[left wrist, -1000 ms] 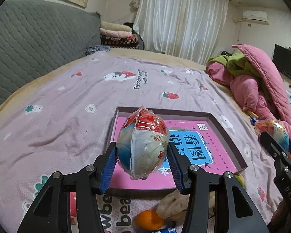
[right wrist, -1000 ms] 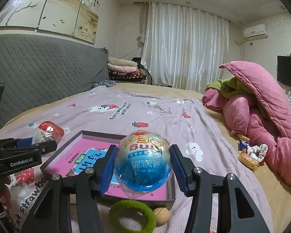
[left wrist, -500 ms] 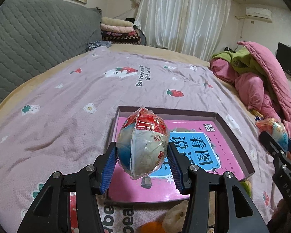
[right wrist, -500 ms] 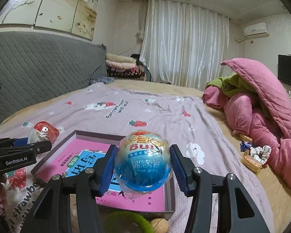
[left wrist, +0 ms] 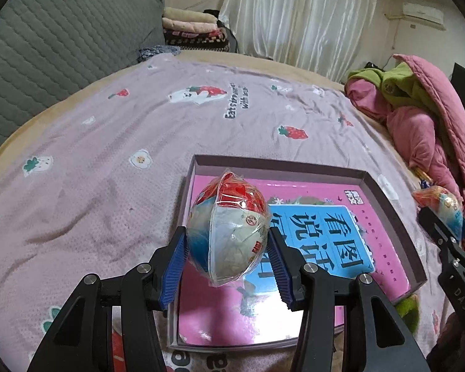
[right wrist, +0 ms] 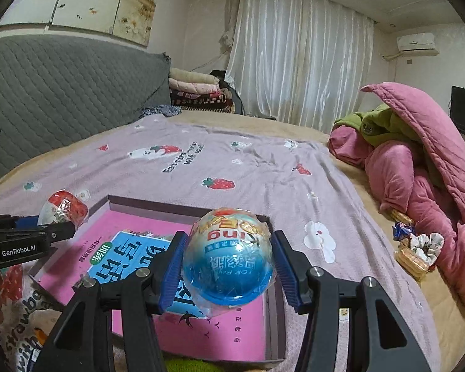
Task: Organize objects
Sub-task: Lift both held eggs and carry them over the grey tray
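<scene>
While both wrapped balls were held above the bed, crinkled clear plastic film was seen to cover each. The left tongs (left wrist: pixel 228 260) were closed on a red-and-white ball (left wrist: pixel 229 232), gripped at its sides between ribbed blue pads (left wrist: pixel 173 265); a raised seam of film ran down its face, and its top was red, its lower part pale with a blue patch. It hung over the near left part of a shallow box (left wrist: pixel 387 198), whose low walls were dull purple card. Inside the box lay a glossy pink book (left wrist: pixel 214 316) bearing a blue panel with large Chinese characters.

The right tongs (right wrist: pixel 228 271) were closed on a blue ball (right wrist: pixel 228 263), round and shiny, with gold and red print on top and pale lettering across its blue half. It was held over the near right part of the same box (right wrist: pixel 272 325).

The bed was covered by a soft mauve sheet (left wrist: pixel 108 167) printed with strawberries and small flowers. A quilted grey headboard (right wrist: pixel 62 93) stood to the left, and a rumpled pink quilt (right wrist: pixel 424 192) lay at the right, with snack packets (right wrist: pixel 409 257) just beside it. White gathered curtains (right wrist: pixel 297 59) hung behind.
</scene>
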Action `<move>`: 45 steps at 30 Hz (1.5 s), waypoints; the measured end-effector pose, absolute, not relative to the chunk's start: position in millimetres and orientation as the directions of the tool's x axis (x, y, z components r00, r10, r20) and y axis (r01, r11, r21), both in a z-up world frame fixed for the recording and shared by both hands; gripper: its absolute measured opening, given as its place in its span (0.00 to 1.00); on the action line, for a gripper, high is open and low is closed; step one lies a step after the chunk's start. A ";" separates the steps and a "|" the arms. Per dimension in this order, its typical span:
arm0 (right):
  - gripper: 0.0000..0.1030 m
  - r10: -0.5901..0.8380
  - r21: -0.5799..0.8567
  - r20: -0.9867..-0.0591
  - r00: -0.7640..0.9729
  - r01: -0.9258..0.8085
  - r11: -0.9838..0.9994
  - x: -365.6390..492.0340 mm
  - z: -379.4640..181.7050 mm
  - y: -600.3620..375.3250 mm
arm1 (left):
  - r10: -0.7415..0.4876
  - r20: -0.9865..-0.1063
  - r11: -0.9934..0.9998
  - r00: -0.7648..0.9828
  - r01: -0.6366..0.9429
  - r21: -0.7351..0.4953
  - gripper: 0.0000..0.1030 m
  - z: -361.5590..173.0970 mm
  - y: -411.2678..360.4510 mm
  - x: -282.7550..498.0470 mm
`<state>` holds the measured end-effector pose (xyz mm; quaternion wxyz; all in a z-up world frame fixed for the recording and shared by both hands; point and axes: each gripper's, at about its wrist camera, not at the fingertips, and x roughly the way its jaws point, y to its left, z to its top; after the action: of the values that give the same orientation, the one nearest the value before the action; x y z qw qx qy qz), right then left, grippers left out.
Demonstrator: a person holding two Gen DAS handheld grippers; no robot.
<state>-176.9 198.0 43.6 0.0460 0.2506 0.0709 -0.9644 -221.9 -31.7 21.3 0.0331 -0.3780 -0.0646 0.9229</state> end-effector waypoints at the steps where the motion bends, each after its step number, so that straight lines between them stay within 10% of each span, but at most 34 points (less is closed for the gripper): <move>1: 0.53 -0.050 -0.117 -0.498 -0.866 0.124 -0.985 -179.0 41.4 197.5 | 0.114 -0.697 -0.989 -0.708 -0.016 -0.145 0.51 19.8 -30.6 -222.2; 45: 0.54 0.018 -0.126 -0.695 -0.719 0.097 -0.987 -201.9 -15.0 210.2 | 0.136 -0.788 -0.990 -0.601 -0.059 -0.126 0.52 -15.6 -13.7 -223.6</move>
<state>-201.9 210.2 -15.0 0.0212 0.3743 0.0769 -0.9239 -223.6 -13.7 -15.6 0.0543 -0.4434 -0.0434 0.8936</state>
